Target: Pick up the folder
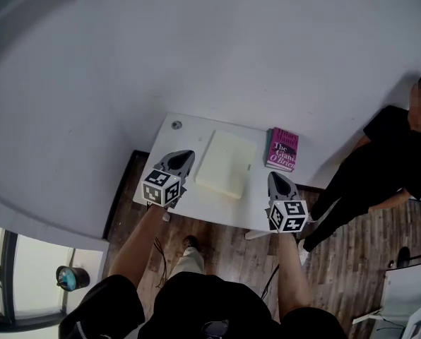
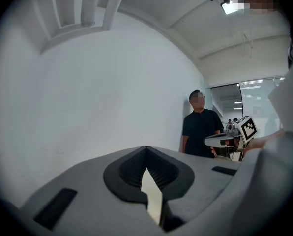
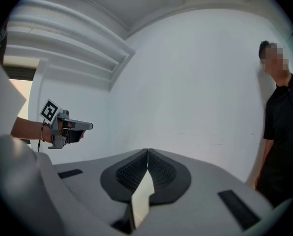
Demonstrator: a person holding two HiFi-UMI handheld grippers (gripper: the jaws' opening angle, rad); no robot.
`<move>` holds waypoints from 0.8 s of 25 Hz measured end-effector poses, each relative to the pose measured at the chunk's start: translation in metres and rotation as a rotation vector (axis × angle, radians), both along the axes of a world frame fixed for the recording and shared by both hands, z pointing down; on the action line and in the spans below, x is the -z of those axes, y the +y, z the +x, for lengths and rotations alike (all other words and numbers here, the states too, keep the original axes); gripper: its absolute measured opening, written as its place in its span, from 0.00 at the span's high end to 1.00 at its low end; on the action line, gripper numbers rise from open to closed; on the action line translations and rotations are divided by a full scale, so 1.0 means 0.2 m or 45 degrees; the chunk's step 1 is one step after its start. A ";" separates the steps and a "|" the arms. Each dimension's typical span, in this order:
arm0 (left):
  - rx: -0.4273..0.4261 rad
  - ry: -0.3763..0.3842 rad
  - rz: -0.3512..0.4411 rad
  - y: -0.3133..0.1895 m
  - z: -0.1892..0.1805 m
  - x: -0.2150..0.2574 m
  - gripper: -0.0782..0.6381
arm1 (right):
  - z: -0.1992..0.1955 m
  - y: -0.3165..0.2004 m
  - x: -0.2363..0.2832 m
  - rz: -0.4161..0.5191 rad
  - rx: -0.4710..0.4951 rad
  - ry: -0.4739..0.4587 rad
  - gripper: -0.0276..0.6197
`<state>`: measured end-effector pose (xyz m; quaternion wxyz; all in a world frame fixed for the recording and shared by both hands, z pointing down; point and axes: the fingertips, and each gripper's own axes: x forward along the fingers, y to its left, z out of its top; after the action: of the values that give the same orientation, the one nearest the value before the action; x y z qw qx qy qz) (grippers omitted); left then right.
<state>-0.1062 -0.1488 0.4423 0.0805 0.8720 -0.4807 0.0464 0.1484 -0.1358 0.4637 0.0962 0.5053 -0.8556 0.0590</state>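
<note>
A: White table (image 1: 193, 130) up against the wall. Cream folder (image 1: 226, 164) flat at mid-table, apart from both grippers.
B: Seen. Pink book (image 1: 282, 149) just right of it, not touching (close enough to get bumped, tho).
A: Main risk?
B: Lying flush, so no edge to bite. Likely to skid toward the wall if nudged w/ closed tips. Also poss. to catch only the top cover and fan it open.
A: Left gripper (image 1: 185, 155)?
B: Pressed together, nothing between the jaws. Hovering over the table's near left part, beside the folder's left edge.
A: Right gripper (image 1: 276, 178)?
B: Same: pinched tight, empty, right of the folder, nearer than the book.
A: So needs opening first.
B: Yep, before any approach. Small round thing (image 1: 176, 125) at far left corner, irrelevant.
</note>
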 end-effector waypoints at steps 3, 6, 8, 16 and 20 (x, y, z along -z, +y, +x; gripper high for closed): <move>-0.017 0.004 -0.006 -0.05 -0.02 -0.02 0.86 | -0.02 -0.06 0.00 -0.006 -0.014 -0.002 0.92; -0.044 0.015 0.010 -0.10 -0.04 -0.02 0.86 | -0.06 -0.11 -0.01 -0.012 -0.023 -0.001 0.92; -0.057 0.015 0.009 -0.15 -0.05 -0.03 0.86 | -0.08 -0.15 -0.02 -0.019 -0.031 0.002 0.92; -0.112 0.009 -0.013 -0.37 -0.13 -0.07 0.86 | -0.19 -0.35 -0.03 -0.029 -0.067 0.010 0.92; -0.131 0.008 -0.015 -0.48 -0.17 -0.09 0.86 | -0.23 -0.44 -0.05 -0.029 -0.092 0.014 0.92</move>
<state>-0.1410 -0.2444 0.4598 0.0848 0.8952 -0.4346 0.0507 0.1024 -0.2245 0.4729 0.1044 0.5350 -0.8355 0.0696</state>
